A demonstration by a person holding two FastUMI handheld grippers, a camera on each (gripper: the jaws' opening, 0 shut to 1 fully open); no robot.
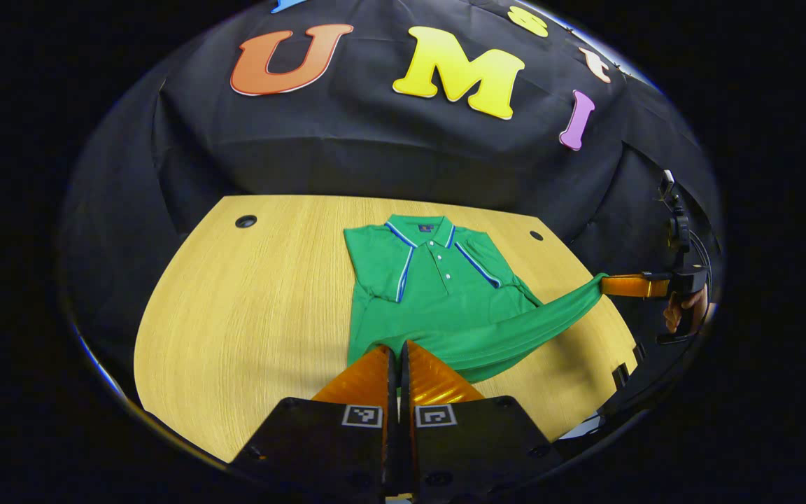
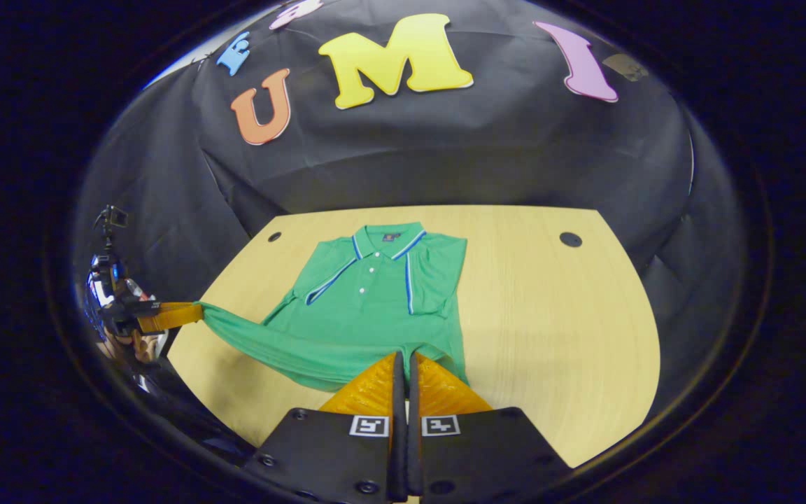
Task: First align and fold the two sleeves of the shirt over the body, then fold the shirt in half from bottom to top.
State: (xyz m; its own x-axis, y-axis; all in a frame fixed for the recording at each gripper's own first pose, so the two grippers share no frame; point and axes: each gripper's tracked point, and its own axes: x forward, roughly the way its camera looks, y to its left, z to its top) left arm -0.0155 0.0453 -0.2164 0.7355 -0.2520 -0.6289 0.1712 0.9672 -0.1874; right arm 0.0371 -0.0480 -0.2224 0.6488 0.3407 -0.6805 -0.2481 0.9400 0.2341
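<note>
Black cloth wall behind, pale wood-grain counter in front with small round holes near the far corners. Green polo shirt lying collar-away on the counter, both sleeves folded in over the body, blue-and-white trim beside the buttons. Bottom hem raised off the counter and pulled taut between the two tools. Left hand-held gripper pinched closed on one hem corner; right hand-held gripper likewise clamped on the other corner. Hand around the far tool's handle.
</note>
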